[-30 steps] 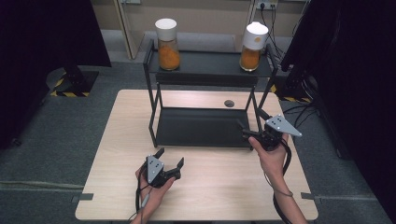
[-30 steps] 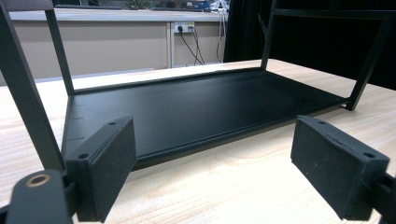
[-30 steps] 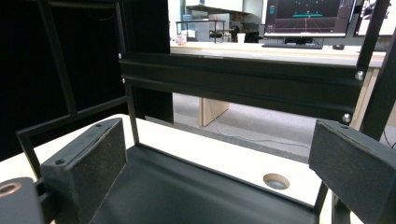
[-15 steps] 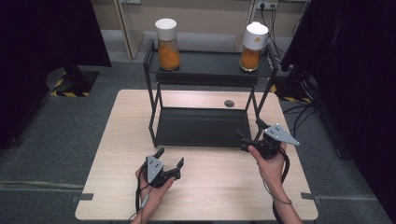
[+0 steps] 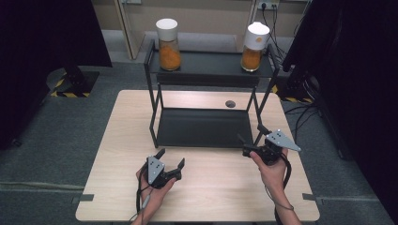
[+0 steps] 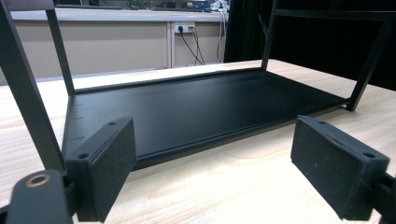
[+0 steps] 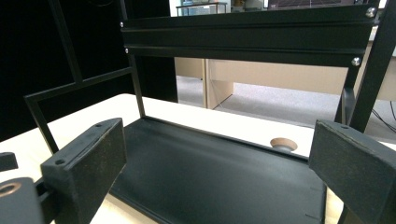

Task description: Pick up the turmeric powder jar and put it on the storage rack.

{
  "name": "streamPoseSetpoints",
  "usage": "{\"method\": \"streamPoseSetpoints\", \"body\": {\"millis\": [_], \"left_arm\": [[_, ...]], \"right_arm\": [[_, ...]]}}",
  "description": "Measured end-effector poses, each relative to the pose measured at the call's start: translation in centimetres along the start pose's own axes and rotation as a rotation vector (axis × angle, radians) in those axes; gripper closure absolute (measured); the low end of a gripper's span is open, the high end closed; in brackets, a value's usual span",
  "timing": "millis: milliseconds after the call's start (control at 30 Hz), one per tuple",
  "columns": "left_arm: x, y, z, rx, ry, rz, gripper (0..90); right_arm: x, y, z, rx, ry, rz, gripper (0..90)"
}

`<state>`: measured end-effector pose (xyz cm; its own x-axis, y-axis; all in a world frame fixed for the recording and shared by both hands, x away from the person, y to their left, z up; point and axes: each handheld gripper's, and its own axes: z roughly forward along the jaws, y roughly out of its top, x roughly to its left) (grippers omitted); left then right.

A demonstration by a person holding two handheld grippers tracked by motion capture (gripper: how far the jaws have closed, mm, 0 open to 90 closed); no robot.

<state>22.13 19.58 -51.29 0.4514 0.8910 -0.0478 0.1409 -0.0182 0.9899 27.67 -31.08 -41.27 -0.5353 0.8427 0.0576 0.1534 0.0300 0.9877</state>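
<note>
On the pale wooden desk stands our black two-tier metal rack, its lower tray bare, likely waiting to receive something. Up on its top tier sit two clear jars of orange contents with white lids, one at the left, one at the right, well apart. We hold our right gripper at the rack's front right corner, jaws apart; our left gripper rests low before it, jaws apart too.

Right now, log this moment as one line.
left gripper: open, empty | right gripper: open, empty, at rack front | jars: two on top shelf
</note>
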Motion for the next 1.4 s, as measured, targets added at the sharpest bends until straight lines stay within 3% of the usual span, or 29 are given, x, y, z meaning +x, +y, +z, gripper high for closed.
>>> {"method": "streamPoseSetpoints", "body": {"millis": [1400], "left_arm": [[0.0, 0.0, 0.0, 0.0, 0.003, -0.001, 14.1]], "right_arm": [[1.0, -5.8, -0.4, 0.1, 0.025, 0.038, 4.9]]}}
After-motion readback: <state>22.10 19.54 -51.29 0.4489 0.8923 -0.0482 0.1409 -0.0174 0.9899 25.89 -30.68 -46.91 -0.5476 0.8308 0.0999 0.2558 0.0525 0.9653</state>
